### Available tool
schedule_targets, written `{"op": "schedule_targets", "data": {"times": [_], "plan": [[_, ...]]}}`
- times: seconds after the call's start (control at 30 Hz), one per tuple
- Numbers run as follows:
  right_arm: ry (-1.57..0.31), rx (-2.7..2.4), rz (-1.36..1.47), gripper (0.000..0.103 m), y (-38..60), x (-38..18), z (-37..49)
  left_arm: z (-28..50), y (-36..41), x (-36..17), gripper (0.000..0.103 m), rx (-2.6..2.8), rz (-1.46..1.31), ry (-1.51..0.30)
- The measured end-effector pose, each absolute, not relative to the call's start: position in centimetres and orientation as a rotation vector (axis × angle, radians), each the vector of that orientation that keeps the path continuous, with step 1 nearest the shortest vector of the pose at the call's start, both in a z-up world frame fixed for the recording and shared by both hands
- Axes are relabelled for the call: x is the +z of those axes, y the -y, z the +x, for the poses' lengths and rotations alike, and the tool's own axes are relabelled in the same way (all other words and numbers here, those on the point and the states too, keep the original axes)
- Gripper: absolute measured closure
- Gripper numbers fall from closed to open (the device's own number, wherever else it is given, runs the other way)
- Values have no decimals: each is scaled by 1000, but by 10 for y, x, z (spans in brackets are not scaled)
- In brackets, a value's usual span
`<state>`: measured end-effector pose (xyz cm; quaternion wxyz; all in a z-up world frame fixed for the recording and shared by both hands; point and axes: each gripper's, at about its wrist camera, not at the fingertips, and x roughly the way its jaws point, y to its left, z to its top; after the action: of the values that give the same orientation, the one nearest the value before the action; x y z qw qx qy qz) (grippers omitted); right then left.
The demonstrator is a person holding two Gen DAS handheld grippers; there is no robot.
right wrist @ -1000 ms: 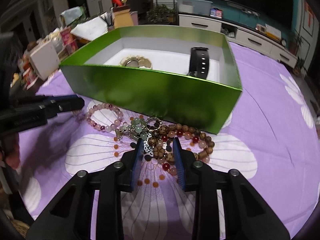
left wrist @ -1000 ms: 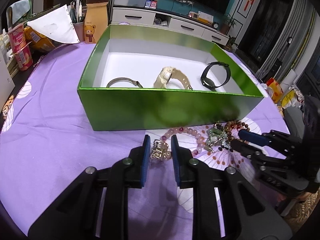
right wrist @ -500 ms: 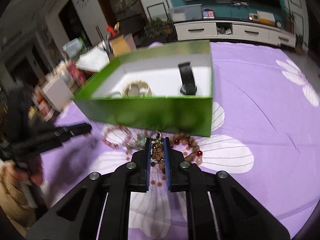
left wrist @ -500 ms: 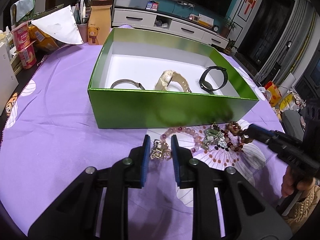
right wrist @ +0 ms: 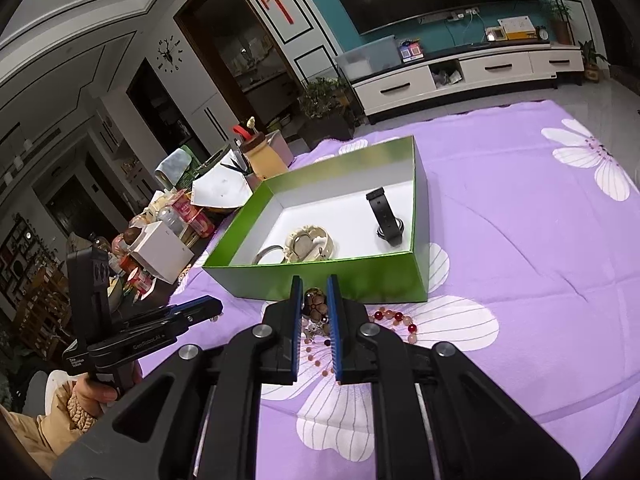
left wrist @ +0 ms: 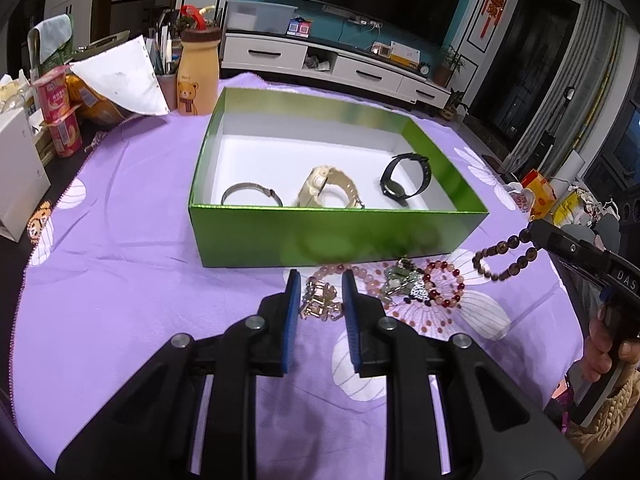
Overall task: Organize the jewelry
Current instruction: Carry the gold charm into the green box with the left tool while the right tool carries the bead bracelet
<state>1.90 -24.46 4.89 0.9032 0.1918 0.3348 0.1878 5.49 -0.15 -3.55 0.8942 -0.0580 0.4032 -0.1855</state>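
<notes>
Left wrist view: your left gripper (left wrist: 320, 294) sits low in front of green box (left wrist: 340, 236), jaws apart around gold bracelet (left wrist: 318, 300), not pinching. Brown bead bracelet (left wrist: 504, 258) dangles off right gripper at box's right corner.

Right wrist view: your right gripper (right wrist: 316, 300) tilted, raised before box, clamped on brown beads.

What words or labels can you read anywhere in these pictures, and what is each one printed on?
"DAS", cut off at the frame edge: on the right gripper, which grips the brown bead bracelet.
"GenRoboAI", partly legible: on the left gripper.
Two tiny lines below it: too small to read.
Bear bottle, red cups, TV-stand cards: too blurred.
</notes>
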Motion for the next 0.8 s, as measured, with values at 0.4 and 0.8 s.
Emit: {"op": "schedule_targets", "data": {"times": [0.4, 0.8], "plan": [[-647, 391, 388, 91, 244, 68, 5, 41, -8, -9, 82, -367, -122, -792], [-602, 407, 370, 91, 241, 87, 8, 46, -4, 16, 82, -365, -104, -758]]}}
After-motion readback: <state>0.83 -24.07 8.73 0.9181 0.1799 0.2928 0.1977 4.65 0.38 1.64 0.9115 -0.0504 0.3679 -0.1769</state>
